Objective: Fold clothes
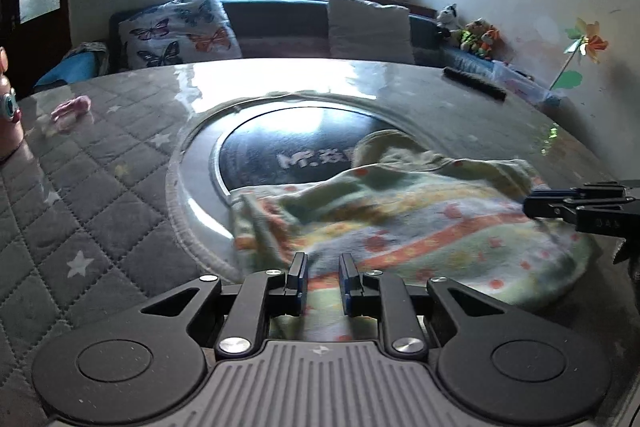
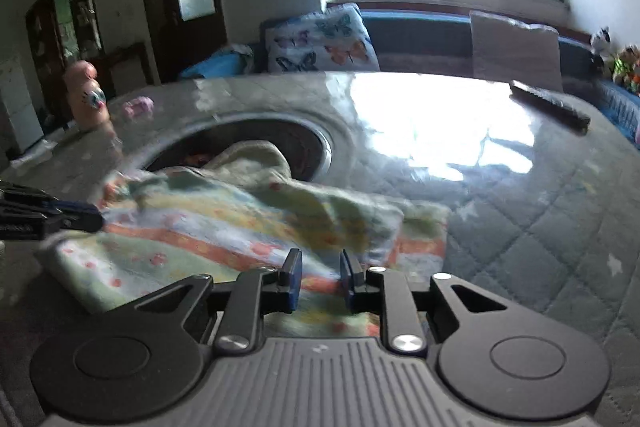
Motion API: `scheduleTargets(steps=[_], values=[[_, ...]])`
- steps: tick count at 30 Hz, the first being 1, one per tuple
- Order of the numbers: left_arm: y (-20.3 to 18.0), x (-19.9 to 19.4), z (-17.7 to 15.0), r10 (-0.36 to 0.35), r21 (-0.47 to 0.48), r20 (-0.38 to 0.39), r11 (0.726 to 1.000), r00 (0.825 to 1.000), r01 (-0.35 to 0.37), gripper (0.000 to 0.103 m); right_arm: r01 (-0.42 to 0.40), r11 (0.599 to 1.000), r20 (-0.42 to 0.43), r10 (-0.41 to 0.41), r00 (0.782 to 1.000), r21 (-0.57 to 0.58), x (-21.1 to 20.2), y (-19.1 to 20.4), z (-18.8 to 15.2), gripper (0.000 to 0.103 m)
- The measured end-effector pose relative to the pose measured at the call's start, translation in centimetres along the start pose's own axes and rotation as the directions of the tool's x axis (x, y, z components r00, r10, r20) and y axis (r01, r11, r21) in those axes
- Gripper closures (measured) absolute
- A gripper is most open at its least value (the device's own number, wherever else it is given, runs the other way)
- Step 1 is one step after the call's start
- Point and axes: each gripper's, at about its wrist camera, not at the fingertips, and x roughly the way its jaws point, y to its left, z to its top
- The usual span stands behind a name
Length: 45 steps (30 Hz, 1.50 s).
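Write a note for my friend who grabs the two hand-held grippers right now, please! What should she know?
Left hand-held gripper: jaws open, at the near edge of the striped garment, holding nothing.
Right hand-held gripper: jaws open too, over the garment's other near edge, nothing clamped.
The garment lies rumpled on the quilted table cover, one end draped over the round dark inset in the table's middle.
Done: no neat fold shows yet.
Left: grip the near edges, flatten it, then fold. The picture is blurred, so check the edges first.
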Motion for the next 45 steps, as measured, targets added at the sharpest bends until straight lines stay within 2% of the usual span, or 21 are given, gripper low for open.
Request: scheduleTargets(steps=[5, 11, 15, 19, 24, 27, 32, 41, 45], values=[[0.2, 0.2, 1.0, 0.009, -0.001, 0.007, 1.000, 1.000, -0.009, 0.084, 0.014, 1.000, 0.030, -0.014, 0.999, 0.000, -0.5, -0.4, 1.0, 0.083], [0.9, 2.1, 2.7, 0.040, -0.019, 0.007, 0.999, 0.999, -0.040, 0.084, -0.030, 0.999, 0.022, 0.029, 0.999, 0.020, 1.9, 0.0, 2.7, 0.084], [1.9, 3.4, 2.9, 0.072, -0.027, -0.020, 0.997, 0.997, -0.073, 0.084, -0.023, 0.999, 0.004, 0.023, 1.000, 0.040, 3.3, -0.4, 3.0, 0.084], [2.2, 3.5, 2.8, 0.072, -0.029, -0.021, 0.997, 0.997, -0.072, 0.084, -0.001, 0.998, 0.001, 0.001, 1.000, 0.068, 3.0, -1.7, 2.6, 0.091], [1.3, 3.0, 3.5, 0.042, -0.025, 0.004, 0.999, 0.999, -0.042, 0.084, 0.025, 0.999, 0.018, -0.026, 0.999, 0.045, 2.4, -1.3, 3.1, 0.089], [0.0, 3.1, 4.2, 0.009, -0.004, 0.016, 1.000, 1.000, -0.009, 0.084, -0.034, 0.999, 0.025, 0.034, 0.999, 0.022, 2.9, 0.2, 3.8, 0.089], [-1.6, 4.7, 4.9, -0.020, 0.021, -0.010, 1.000, 1.000, 0.020, 0.084, -0.090, 0.996, 0.001, 0.090, 0.996, 0.022, 4.9, 1.9, 4.6, 0.089], [-1.0, 6.5, 5.3, 0.000, -0.016, -0.042, 1.000, 0.999, -0.001, 0.084, -0.051, 0.998, -0.008, 0.052, 0.999, 0.045, 5.1, 1.5, 4.3, 0.089], [-1.1, 6.2, 5.3, 0.015, -0.011, -0.040, 1.000, 0.999, -0.015, 0.082, -0.079, 0.997, 0.009, 0.078, 0.997, 0.018, 4.3, 2.6, 4.1, 0.081]])
